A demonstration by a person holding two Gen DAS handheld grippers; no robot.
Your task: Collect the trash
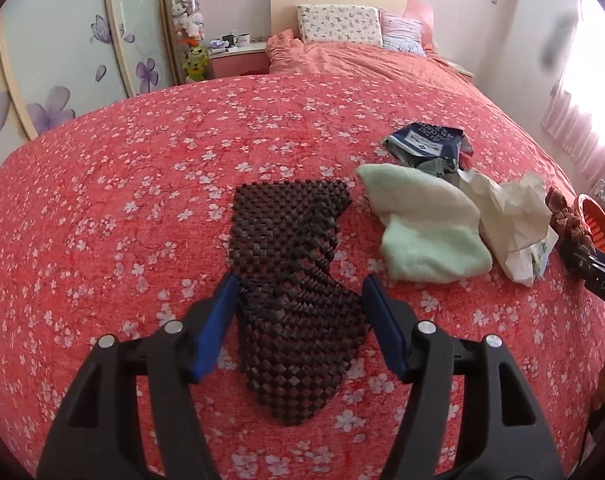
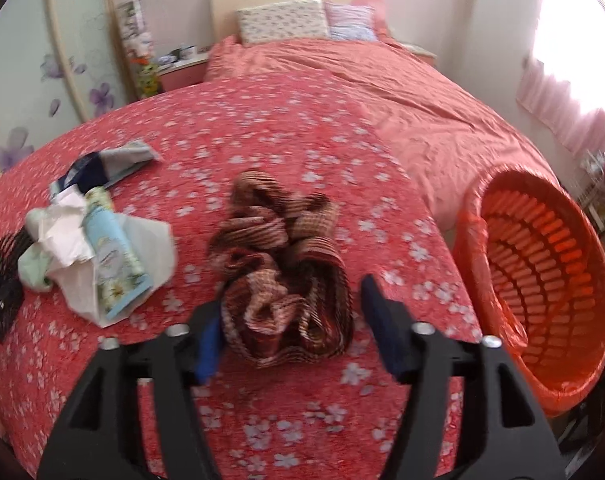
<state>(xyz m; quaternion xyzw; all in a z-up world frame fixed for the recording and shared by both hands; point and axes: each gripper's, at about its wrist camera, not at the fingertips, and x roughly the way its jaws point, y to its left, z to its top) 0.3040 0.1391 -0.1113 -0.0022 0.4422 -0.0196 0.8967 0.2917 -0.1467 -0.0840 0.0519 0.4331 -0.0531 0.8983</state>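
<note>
A dark beaded mat point(image 1: 290, 264) lies flat on the red floral bedspread point(image 1: 122, 208), between the fingers of my open left gripper point(image 1: 300, 284). To its right are a pale green cloth point(image 1: 426, 232), crumpled white paper point(image 1: 506, 208) and a dark blue packet point(image 1: 426, 140). In the right wrist view, my open right gripper point(image 2: 292, 296) straddles a crumpled brown striped cloth point(image 2: 286, 264) lying on the bed. An orange slatted basket point(image 2: 478, 248) with an orange liner stands to the right. White paper point(image 2: 62, 236), a light blue floral tube point(image 2: 114, 256) and the blue packet point(image 2: 98, 168) lie to the left.
Pillows point(image 1: 338, 24) rest against the headboard at the far end of the bed. A pink bedside table point(image 1: 238, 56) with cups and a tube of plush toys point(image 1: 188, 28) stand far left. A flowered wardrobe point(image 1: 62, 60) lines the left wall. Pink curtains point(image 1: 582, 120) hang on the right.
</note>
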